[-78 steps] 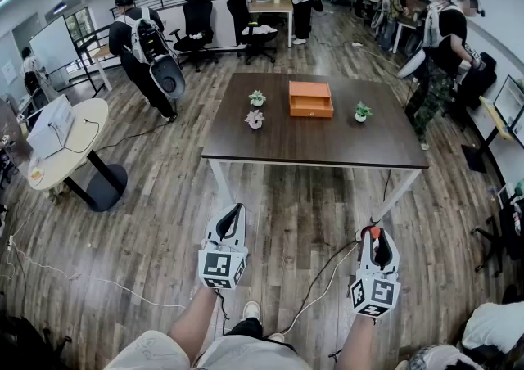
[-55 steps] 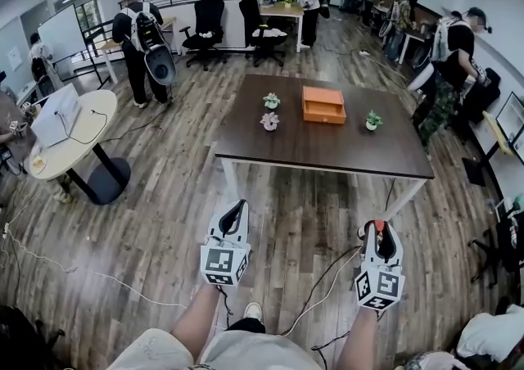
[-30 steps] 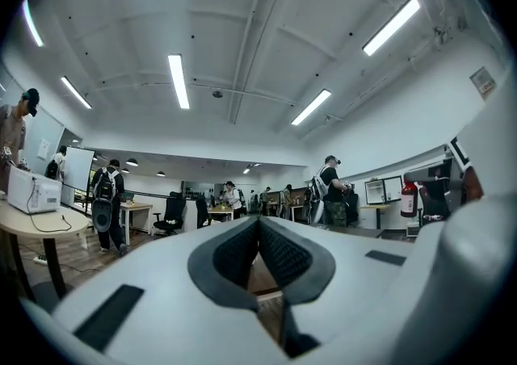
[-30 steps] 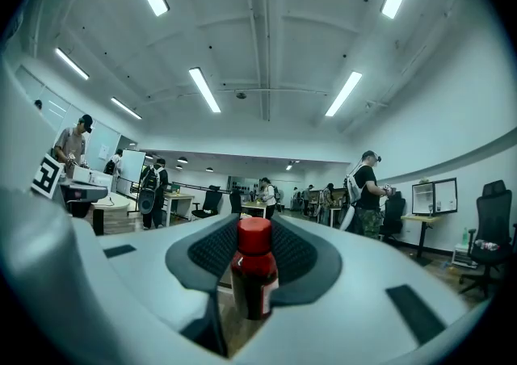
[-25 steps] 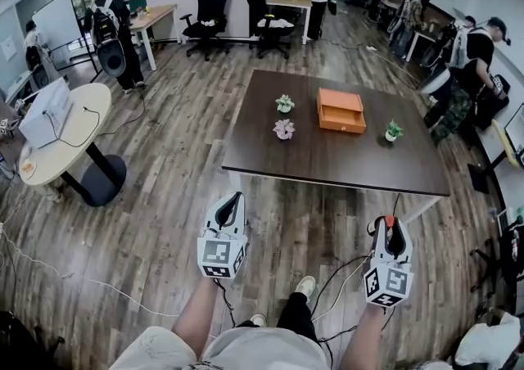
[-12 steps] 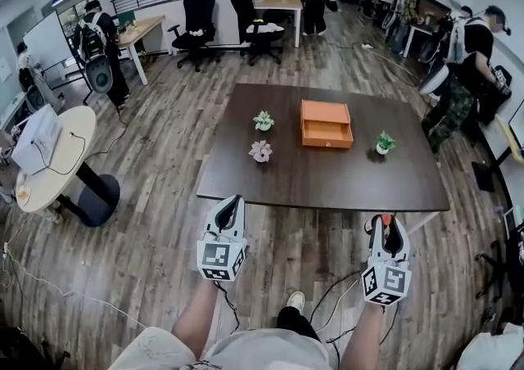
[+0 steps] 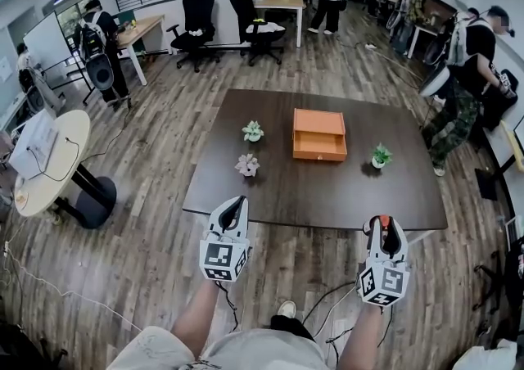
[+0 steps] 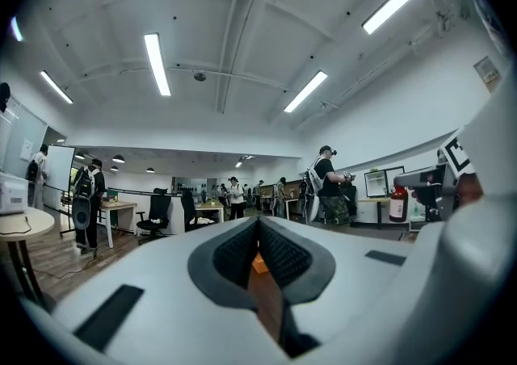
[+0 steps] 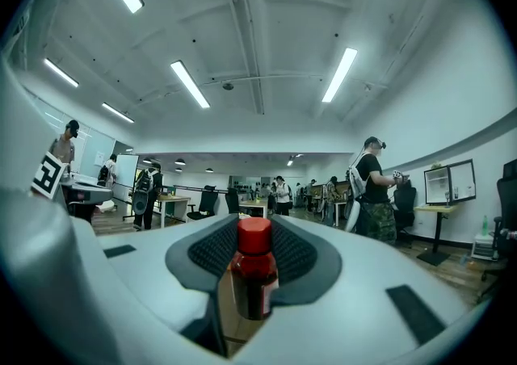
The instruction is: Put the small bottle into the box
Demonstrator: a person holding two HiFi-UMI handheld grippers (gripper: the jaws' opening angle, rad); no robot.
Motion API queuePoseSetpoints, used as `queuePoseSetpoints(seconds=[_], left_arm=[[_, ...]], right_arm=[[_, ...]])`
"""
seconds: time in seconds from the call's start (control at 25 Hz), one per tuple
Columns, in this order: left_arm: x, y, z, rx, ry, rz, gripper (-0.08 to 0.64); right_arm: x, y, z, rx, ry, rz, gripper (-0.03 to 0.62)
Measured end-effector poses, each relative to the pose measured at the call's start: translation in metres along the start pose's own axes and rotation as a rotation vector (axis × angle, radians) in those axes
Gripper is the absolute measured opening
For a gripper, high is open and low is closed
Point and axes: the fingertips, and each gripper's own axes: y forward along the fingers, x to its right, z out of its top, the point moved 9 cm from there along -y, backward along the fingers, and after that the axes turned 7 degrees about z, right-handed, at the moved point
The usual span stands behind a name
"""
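The orange box point(image 7: 319, 134) lies mid-table on the dark brown table point(image 7: 327, 192), a drawer front facing me. My right gripper point(image 7: 383, 221) is shut on the small bottle point(image 7: 384, 220), a dark bottle with a red cap point(image 9: 255, 273), which stands upright between the pads. It hovers level at the table's near edge, right of the box. My left gripper point(image 7: 235, 201) is held level at the near edge too, left of the box, shut with nothing in it. Through a slit between its jaws in the left gripper view, a bit of the orange box point(image 8: 257, 263) shows.
Three small potted plants stand on the table: two left of the box point(image 7: 253, 131) point(image 7: 246, 164), one to its right point(image 7: 378, 155). A round white table point(image 7: 45, 160) stands at the left. People stand at the right point(image 7: 454, 74) and back left point(image 7: 98, 49). Cables point(image 7: 332, 299) lie on the floor.
I have walked toward the table, which has drawn nearer; both grippers went from over the floor to the table's near edge. The bottle stays gripped in the right gripper.
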Motion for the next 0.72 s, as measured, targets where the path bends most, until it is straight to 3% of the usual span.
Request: queuePoseSetpoints(seconds=[0.72], left_arm=[[0.061,0.086,-0.007,-0.023,0.022,-0.020,0.002]], right_arm=[[0.083,0.045,-0.025,-0.025,0.047,-0.013,0.126]])
